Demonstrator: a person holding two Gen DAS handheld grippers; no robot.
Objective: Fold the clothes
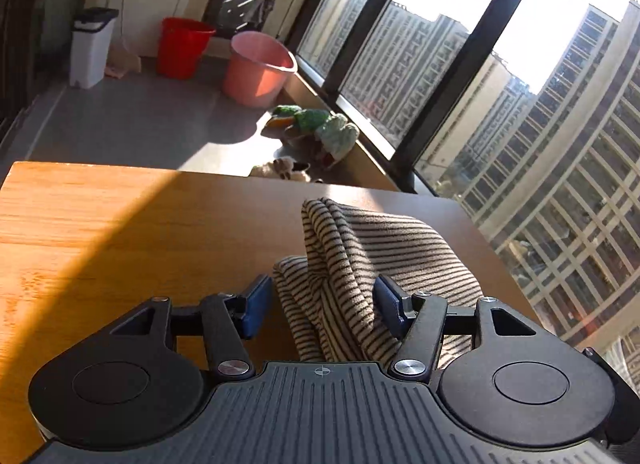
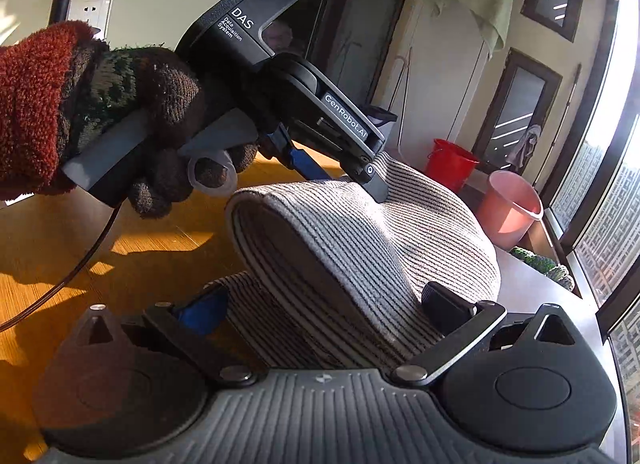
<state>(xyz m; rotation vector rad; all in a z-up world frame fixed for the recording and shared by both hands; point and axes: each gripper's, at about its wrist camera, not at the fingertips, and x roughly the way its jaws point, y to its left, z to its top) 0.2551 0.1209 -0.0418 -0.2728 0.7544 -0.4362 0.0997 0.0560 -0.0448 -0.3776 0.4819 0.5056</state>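
Left gripper (image 1: 322,306): jaws wide apart, blue pads (image 1: 256,304) each side of bunched fabric, not pinching. Seen from right cam, tilted down, held by gloved hand (image 2: 160,136), dark knit w/ red cuff, finger thru trigger ring. Right gripper (image 2: 324,304): jaws spread too, fabric between, pads not pressing.

Left wrist view: low, close over wooden table (image 1: 120,232), facing windows (image 1: 400,76); right wrist view: close, facing leftward; shared: striped garment (image 1: 360,248), pink bucket (image 1: 258,72).
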